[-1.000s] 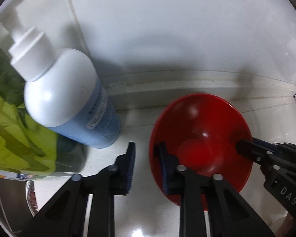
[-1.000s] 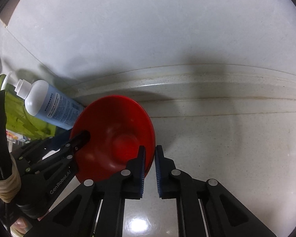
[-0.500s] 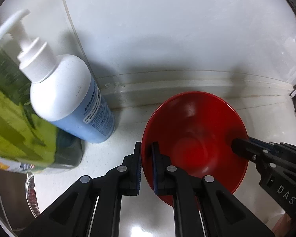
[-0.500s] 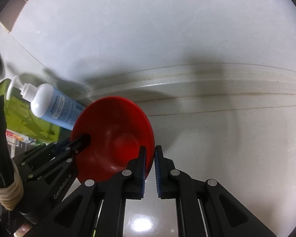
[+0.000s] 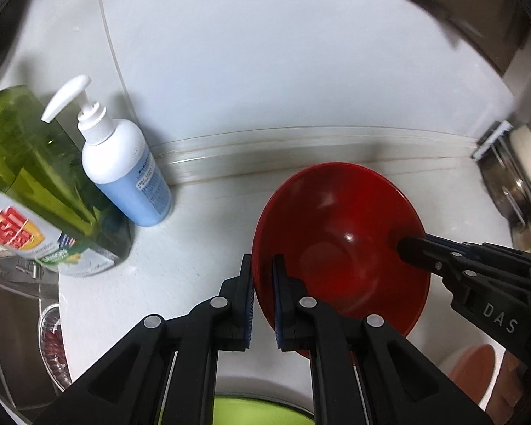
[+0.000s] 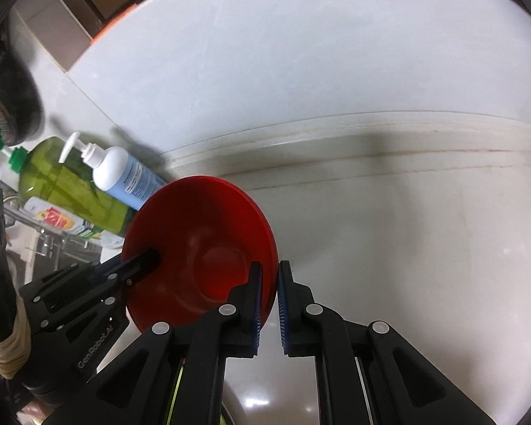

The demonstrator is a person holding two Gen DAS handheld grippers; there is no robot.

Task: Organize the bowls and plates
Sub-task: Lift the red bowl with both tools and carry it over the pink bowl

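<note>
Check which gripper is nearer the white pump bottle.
Left. The left gripper clamps the red bowl rim on the side facing the white pump bottle; the right gripper clamps the far rim.

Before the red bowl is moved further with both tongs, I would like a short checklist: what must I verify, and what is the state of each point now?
1. Left tongs closed on the red bowl rim: ok.
2. Right tongs closed on the opposite rim: ok.
3. Bowl empty inside: ok.
4. Bowl apart from the white pump bottle: ok in the left wrist view.
5. Bowl lifted off the white counter: cannot tell.
6. Place to set the bowl down: cannot tell; only the edge of a green dish shows below.
</note>
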